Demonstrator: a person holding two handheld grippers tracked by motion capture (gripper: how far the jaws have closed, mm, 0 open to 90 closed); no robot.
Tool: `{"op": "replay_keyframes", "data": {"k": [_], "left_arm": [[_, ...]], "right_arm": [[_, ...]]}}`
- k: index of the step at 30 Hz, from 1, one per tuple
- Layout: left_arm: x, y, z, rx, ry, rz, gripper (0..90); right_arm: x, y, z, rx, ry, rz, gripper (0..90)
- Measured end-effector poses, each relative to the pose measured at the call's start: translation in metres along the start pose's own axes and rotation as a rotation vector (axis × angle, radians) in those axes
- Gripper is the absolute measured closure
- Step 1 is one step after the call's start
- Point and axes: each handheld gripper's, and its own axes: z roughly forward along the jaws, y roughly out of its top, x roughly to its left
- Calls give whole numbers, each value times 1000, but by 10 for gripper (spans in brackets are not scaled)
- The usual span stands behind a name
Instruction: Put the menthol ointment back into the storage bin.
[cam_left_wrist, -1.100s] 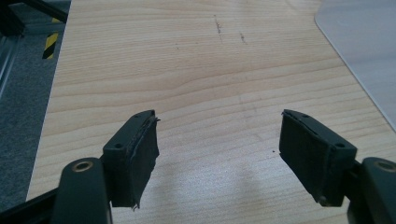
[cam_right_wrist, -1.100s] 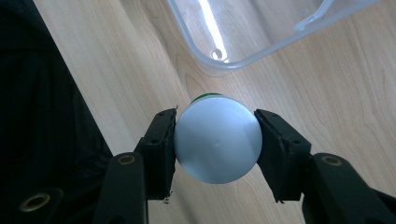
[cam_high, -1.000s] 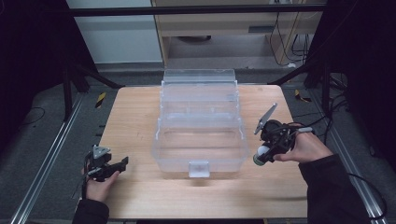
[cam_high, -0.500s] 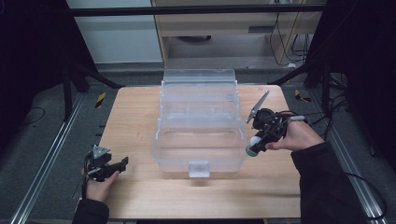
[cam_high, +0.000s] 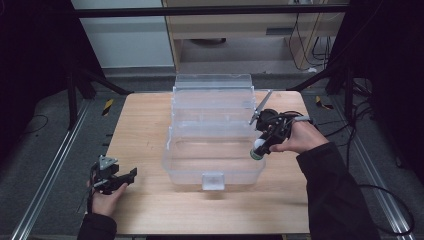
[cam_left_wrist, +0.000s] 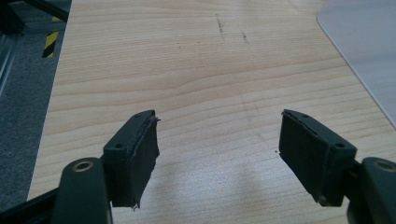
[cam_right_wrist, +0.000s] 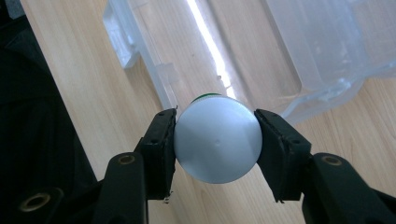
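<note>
The clear plastic box (cam_high: 212, 135) stands open in the middle of the wooden bench (cam_high: 145, 120), its tiered trays stepping up toward the far side and its latch facing the person. Around the box the bench is bare wood: a wide free strip lies to the left of it, a narrower one to the right, and a band between its front wall and the near edge of the bench.

The right tool (cam_high: 261, 148) hangs just at the right front corner of the box, over its rim, with the person's right hand (cam_high: 300, 137) behind it. Its jaws are clamped on a small white round-topped bottle (cam_right_wrist: 217, 139) with a green band below the cap. In the right gripper view the box wall and an inner tray lie directly beyond the bottle, close to it.

The left tool (cam_left_wrist: 219, 154) is well apart from the box, near the front left corner of the bench, held low by the left hand (cam_high: 105, 200). Its jaws stand wide apart with only wood between them. The left bench edge and grey floor (cam_left_wrist: 18, 93) are close beside it, and a corner of the box base shows far ahead.
</note>
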Motion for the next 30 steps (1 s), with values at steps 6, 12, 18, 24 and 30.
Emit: {"op": "replay_keyframes", "data": {"k": [6,12,18,24,30], "left_arm": [[1,0,0,-2,0,-2,279],[1,0,-1,-3,0,-2,279],[1,0,-1,-3,1,-2,280],[1,0,-1,-3,2,-4,280],[1,0,-1,-2,2,-1,280]], "right_arm": [[-2,9,11,-10,-1,-15,503],[-4,13,22,0,-2,-20,503],[-5,13,33,9,-13,-35,504],[-7,11,47,21,4,-36,503],[-8,6,60,35,11,-39,504]]}}
